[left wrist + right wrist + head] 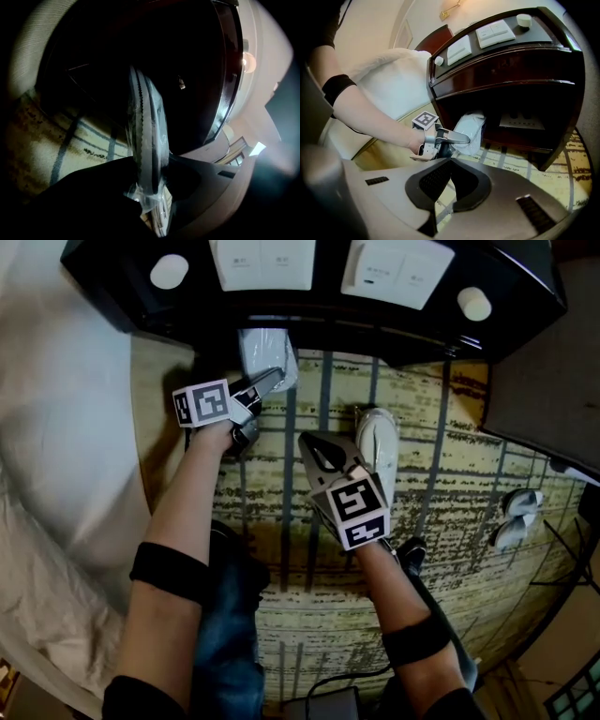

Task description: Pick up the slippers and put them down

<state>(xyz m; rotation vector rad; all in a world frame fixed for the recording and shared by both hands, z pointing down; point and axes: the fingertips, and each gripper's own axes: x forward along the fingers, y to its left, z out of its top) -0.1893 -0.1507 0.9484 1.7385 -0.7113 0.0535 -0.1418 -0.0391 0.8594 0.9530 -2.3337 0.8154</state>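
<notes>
Upper left of the head view: the wrapped slippers (269,351) are clamped by the left gripper (274,381) at the nightstand (323,310) opening, presumably to be drawn out. Left gripper view: they are seen edge-on, mid-frame, between the jaws. Right gripper view: the right gripper (450,168) is closed and empty, the wrapped slippers well beyond, at centre.

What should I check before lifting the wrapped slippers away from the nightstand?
1. Left gripper closed on the wrapped slippers: ok.
2. Right gripper shut with nothing between its jaws: ok.
3. Wrapped slippers free of the nightstand opening: cannot tell.
4. Bare carpet available to set them down: ok.
5. Loose slipper lies apart from the left gripper's path: ok.
</notes>
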